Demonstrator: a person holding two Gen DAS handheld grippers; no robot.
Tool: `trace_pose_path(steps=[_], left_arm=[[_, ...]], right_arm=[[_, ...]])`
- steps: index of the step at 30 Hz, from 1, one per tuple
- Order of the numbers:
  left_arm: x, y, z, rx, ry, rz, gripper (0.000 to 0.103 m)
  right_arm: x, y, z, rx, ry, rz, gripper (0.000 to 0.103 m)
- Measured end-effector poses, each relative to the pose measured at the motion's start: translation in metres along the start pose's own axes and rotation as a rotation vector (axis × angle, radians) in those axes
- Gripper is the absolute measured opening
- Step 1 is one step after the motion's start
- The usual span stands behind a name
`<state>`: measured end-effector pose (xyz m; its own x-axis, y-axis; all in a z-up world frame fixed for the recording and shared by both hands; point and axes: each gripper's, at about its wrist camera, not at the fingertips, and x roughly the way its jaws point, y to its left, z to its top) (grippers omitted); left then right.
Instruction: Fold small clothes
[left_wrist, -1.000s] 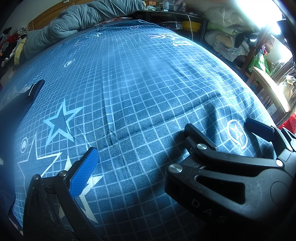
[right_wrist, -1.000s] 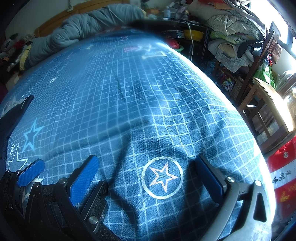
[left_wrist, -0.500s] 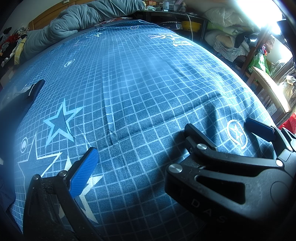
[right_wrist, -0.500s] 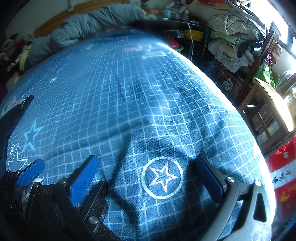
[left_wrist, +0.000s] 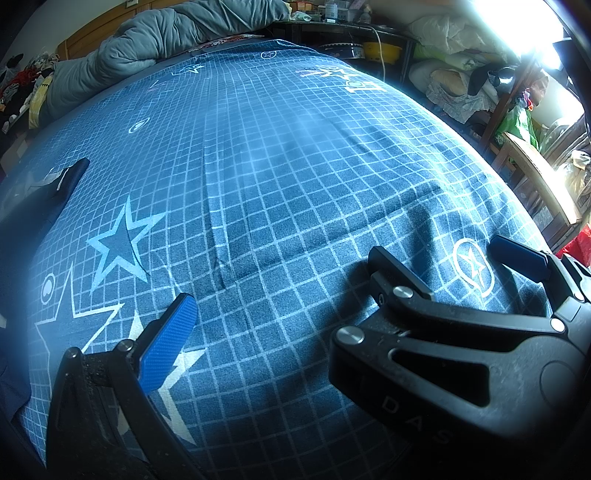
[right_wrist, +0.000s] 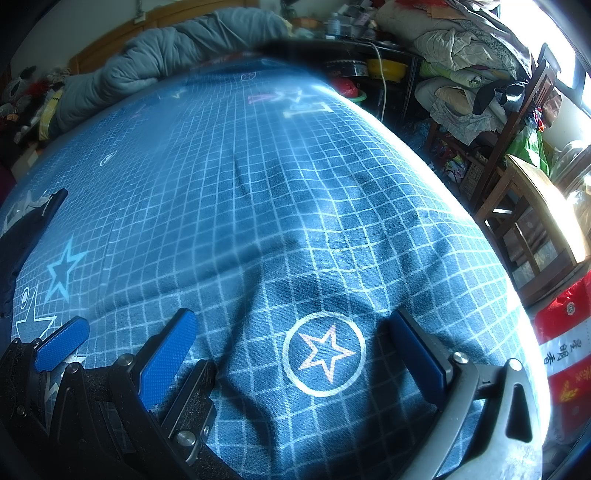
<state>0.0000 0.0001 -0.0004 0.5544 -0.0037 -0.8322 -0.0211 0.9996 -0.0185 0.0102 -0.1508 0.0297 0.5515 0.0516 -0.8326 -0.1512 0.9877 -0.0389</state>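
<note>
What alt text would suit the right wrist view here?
The right tongs hang open over a blue grid-print bedsheet, straddling a circled star. The left tongs, also open, sit beside them, with a dark garment at the bed's left edge.

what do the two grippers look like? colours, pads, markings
Both are matte black frames with silver bolts and textured blue pads on the fingers. Right gripper shows blue pads on slotted black arms. In the left wrist view, the left gripper has one visible finger pad; the other gripper's body there bears faint "DAS" lettering. No cables or sleeves visible.
</note>
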Motion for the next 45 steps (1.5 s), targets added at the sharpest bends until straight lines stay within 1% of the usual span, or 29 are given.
trace_pose_path(steps=[27, 32, 33, 45], left_arm=[[0.0, 0.0001, 0.0, -0.001, 0.002, -0.001, 0.103], [0.0, 0.0001, 0.0, -0.001, 0.002, -0.001, 0.103], [0.0, 0.0, 0.0, -0.001, 0.002, -0.001, 0.103], [0.0001, 0.0001, 0.0, -0.001, 0.003, -0.001, 0.103]], right_arm=[[0.0003, -0.0009, 0.0002, 0.0, 0.0, 0.0, 0.103], [-0.0047, -0.0009, 0.0035, 0.0, 0.0, 0.0, 0.103], [0.0004, -0.0001, -0.0007, 0.0, 0.0, 0.0, 0.103], [0.0006, -0.0004, -0.0003, 0.0, 0.0, 0.0, 0.103]])
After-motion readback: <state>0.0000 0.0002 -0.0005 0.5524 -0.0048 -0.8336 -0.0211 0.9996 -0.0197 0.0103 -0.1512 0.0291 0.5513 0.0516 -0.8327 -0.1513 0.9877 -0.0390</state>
